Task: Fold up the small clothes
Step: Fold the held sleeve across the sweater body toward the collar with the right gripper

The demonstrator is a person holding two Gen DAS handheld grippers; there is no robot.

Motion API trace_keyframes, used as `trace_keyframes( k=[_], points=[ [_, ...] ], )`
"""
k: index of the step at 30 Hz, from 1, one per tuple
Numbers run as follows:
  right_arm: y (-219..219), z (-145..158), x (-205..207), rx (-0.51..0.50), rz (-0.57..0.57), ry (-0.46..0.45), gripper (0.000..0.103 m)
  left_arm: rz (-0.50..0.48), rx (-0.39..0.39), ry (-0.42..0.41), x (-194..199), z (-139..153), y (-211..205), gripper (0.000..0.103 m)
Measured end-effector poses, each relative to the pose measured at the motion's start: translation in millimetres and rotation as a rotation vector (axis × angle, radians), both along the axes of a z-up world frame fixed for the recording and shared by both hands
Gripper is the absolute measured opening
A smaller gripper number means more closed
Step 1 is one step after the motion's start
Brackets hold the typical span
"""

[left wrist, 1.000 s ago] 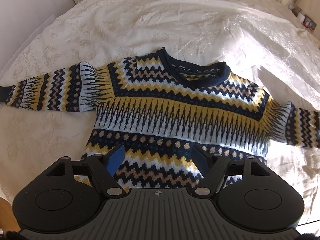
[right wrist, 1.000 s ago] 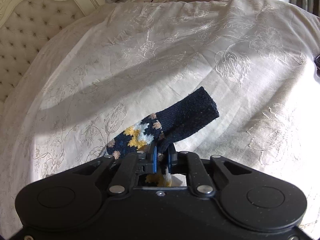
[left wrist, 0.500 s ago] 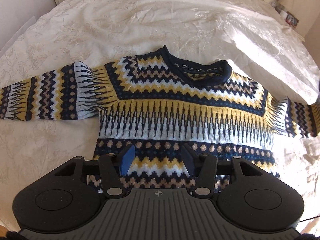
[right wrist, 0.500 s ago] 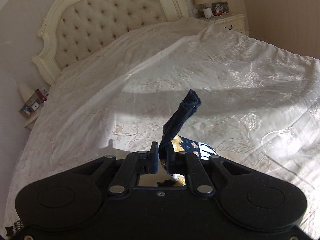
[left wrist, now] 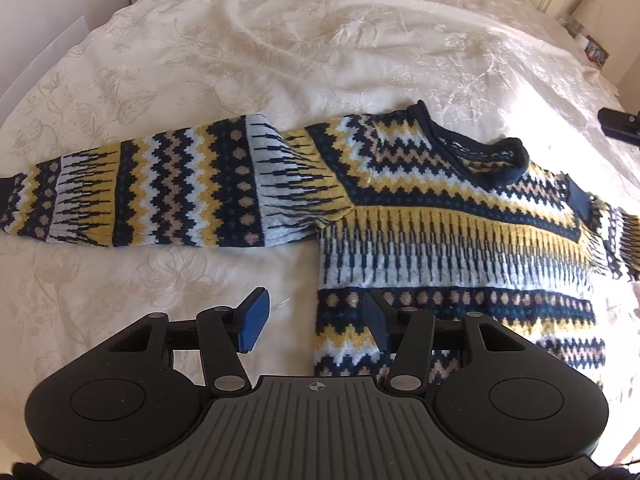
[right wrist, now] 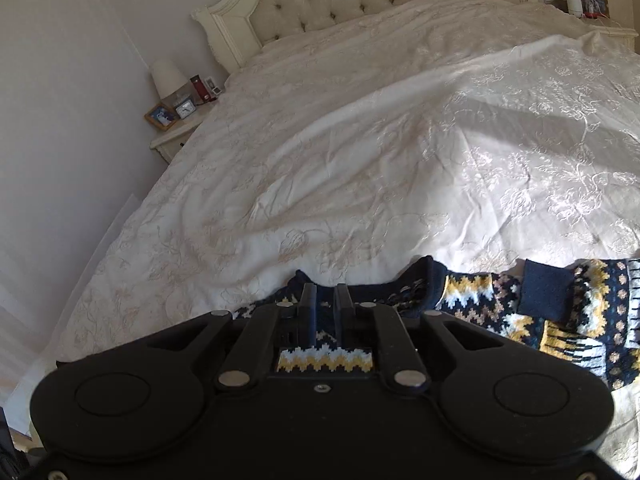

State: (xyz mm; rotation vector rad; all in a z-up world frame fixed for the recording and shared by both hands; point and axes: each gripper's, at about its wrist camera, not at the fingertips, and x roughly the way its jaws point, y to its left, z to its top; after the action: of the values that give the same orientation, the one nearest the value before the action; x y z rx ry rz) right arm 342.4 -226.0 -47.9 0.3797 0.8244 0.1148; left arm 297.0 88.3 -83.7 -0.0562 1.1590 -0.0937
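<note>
**A:** Where is the sweater (left wrist: pixel 448 216) now?

**Me:** Flat on the bed (left wrist: pixel 280 40), front up. One sleeve (left wrist: pixel 160 196) lies straight out from the body; the other is folded in, its navy cuff (right wrist: pixel 546 294) resting on the shoulder beside the collar (left wrist: pixel 476 148).

**A:** And your fingers?

**Me:** My left gripper (left wrist: pixel 314 316) hangs near the hem with its fingers wide apart, holding nothing. My right gripper (right wrist: pixel 325 306) sits over the collar, fingers drawn close with a narrow gap; I see no cloth between them.

**A:** How will it handle?

**Me:** I judge it soft and limp, a thick zigzag knit in navy, mustard and white. Bulky rather than heavy, and it should sag wherever it isn't held. The wool looks grippy, but the bedspread is a smooth embroidered sheet, so the body may slide.

**A:** Where would you take hold?

**Me:** At the ribbed cuff of the outstretched sleeve, or the seam at its shoulder. Ribbing is denser and stretches less.
</note>
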Motion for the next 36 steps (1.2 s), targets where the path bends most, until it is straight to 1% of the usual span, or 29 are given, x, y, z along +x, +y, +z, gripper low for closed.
trace_keyframes(
  k=[2, 3, 4, 5, 6, 9, 11, 12, 15, 18, 24, 30, 36],
  points=[
    [10, -9, -9, -0.023, 0.013, 0.032, 0.026, -0.002, 0.003, -0.009, 4, 1, 2, 0.051],
    [10, -14, -11, -0.034, 0.014, 0.043, 0.036, -0.003, 0.003, -0.012, 6, 1, 1, 0.051],
    [10, -18, -18, -0.053, 0.012, 0.052, 0.048, -0.004, 0.001, -0.014, 8, 2, 0, 0.051],
    [11, -21, -23, -0.076, 0.012, 0.058, 0.053, -0.008, -0.001, -0.019, 10, 1, -3, 0.051],
    [11, -26, -26, -0.113, 0.009, 0.066, 0.056, -0.012, -0.002, -0.022, 11, 2, -7, 0.051],
    [-3, -37, -31, -0.193, 0.000, 0.090, 0.057, -0.035, 0.000, -0.026, 12, 1, -24, 0.051],
    [-15, -42, -31, -0.240, -0.015, 0.097, 0.064, -0.050, -0.003, -0.029, 11, 1, -37, 0.051],
    [-24, -47, -29, -0.284, -0.021, 0.097, 0.067, -0.058, -0.005, -0.029, 10, 1, -44, 0.051],
    [-43, -58, -21, -0.401, -0.020, 0.110, 0.067, -0.083, -0.004, -0.018, 6, -2, -65, 0.051],
    [-62, -70, -9, -0.479, -0.025, 0.128, 0.067, -0.092, -0.008, -0.003, 3, -4, -82, 0.051],
    [-84, -96, 17, -0.513, 0.014, 0.153, 0.065, -0.061, -0.004, 0.023, 2, -9, -103, 0.051],
    [-85, -121, 36, -0.532, 0.075, 0.184, 0.065, -0.052, 0.029, 0.059, 14, -19, -112, 0.051],
    [-87, -143, 45, -0.557, 0.082, 0.215, 0.055, -0.070, 0.050, 0.078, 29, -26, -119, 0.051]
  ],
)
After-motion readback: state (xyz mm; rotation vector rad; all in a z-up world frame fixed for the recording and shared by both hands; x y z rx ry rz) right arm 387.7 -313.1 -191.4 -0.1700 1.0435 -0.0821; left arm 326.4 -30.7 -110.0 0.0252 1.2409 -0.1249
